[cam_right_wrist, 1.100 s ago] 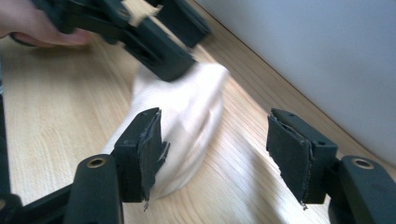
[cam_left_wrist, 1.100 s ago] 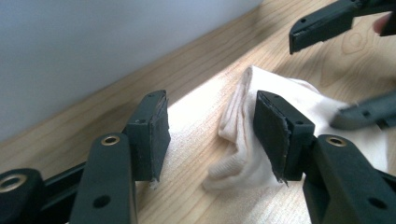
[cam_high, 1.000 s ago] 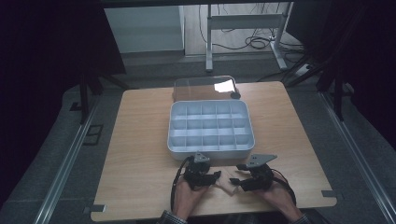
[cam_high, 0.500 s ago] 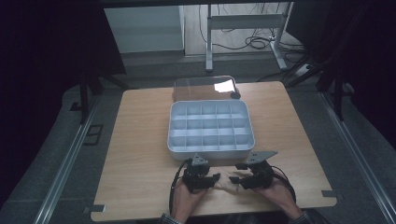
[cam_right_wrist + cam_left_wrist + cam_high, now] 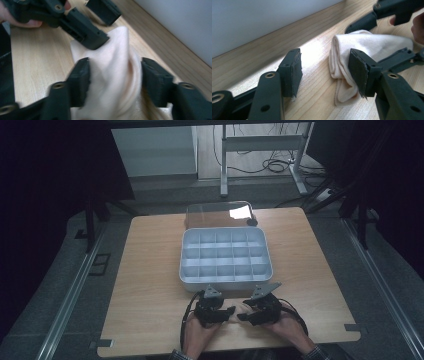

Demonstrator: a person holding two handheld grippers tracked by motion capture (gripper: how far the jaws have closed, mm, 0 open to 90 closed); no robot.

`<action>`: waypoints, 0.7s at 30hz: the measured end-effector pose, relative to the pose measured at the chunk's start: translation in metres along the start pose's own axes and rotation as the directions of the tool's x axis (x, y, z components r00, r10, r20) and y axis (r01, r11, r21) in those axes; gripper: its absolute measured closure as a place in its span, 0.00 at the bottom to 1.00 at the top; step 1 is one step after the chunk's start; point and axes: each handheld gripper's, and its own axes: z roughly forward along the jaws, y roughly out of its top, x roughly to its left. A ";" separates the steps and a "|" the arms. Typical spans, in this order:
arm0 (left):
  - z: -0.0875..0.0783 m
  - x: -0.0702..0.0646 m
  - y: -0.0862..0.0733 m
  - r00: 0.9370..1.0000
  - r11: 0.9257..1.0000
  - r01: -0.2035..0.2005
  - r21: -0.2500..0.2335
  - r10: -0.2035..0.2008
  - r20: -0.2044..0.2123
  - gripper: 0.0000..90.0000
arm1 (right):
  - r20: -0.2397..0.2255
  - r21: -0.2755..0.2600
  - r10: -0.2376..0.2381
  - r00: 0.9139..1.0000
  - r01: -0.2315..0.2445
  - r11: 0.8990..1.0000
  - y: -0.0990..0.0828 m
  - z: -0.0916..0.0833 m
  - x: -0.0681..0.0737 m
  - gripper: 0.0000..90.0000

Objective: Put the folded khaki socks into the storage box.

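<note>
The table (image 5: 150, 295) is pale wood with a fine straight grain and a smooth, faintly satin top. At 6 o'clock on it lies a cream cloth (image 5: 362, 47), soft knitted fabric, matt, folded in rounded layers. The left gripper (image 5: 231, 311) and right gripper (image 5: 241, 316) are matt black plastic with brass-coloured metal eyelets; their pads (image 5: 295, 72) look rough and ridged. Toward 12 o'clock, the compartment box (image 5: 225, 257) is smooth pale grey-blue plastic with a dull sheen, and its lid (image 5: 210, 215) behind it is clear, glossy plastic that catches a bright glare.
</note>
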 end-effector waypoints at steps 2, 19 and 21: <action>0.000 0.000 0.000 1.000 1.000 0.001 0.000 -0.001 0.001 0.49 | 0.001 0.007 -0.006 1.000 0.006 1.000 0.001 0.000 0.001 0.54; -0.029 0.007 -0.001 0.998 0.996 -0.028 -0.085 0.024 -0.054 0.38 | -0.008 -0.001 0.062 0.998 -0.062 0.998 0.000 -0.008 0.000 0.81; -0.034 0.010 -0.005 0.997 0.995 -0.033 -0.091 0.026 -0.078 0.36 | 0.000 -0.011 0.069 0.998 -0.069 0.998 -0.001 -0.012 -0.001 0.81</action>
